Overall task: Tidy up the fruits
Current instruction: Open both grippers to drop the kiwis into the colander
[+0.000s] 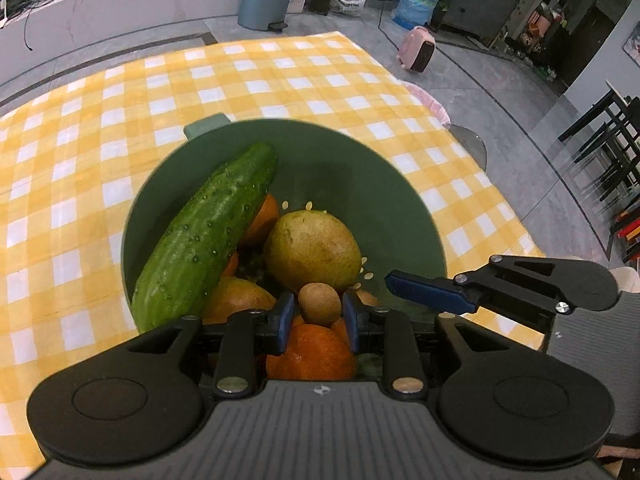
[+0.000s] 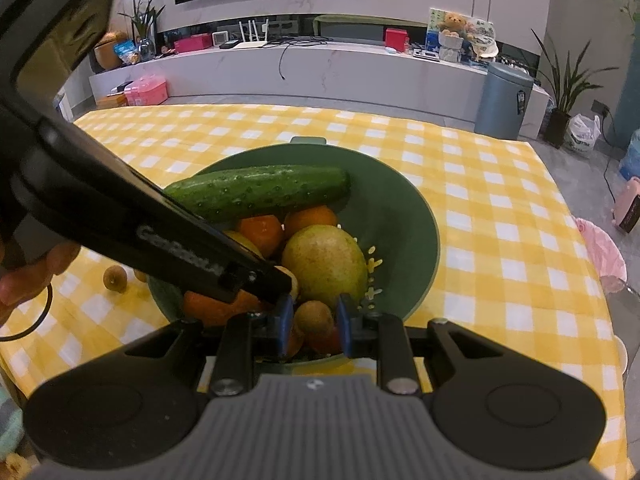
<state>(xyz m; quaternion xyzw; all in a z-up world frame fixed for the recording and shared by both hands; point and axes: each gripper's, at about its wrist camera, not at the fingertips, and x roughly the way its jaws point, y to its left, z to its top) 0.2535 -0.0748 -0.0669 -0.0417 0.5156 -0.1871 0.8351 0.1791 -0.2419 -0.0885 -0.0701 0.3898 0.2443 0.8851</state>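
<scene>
Both grippers, left (image 1: pixel 319 322) and right (image 2: pixel 314 325), hang over the near rim of the green bowl (image 1: pixel 380 184), jaws narrow around a small brown fruit (image 1: pixel 320 304) each, apparently to drop them among the fruit there.

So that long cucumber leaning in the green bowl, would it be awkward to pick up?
Probably a bit. The cucumber looks stiff, so it should not droop, but it is long and would likely tip if gripped near one end. Its skin looks glossy and bumpy, so it may slip. It rests propped on the oranges against the green bowl wall, so lifting it may shift them.
</scene>
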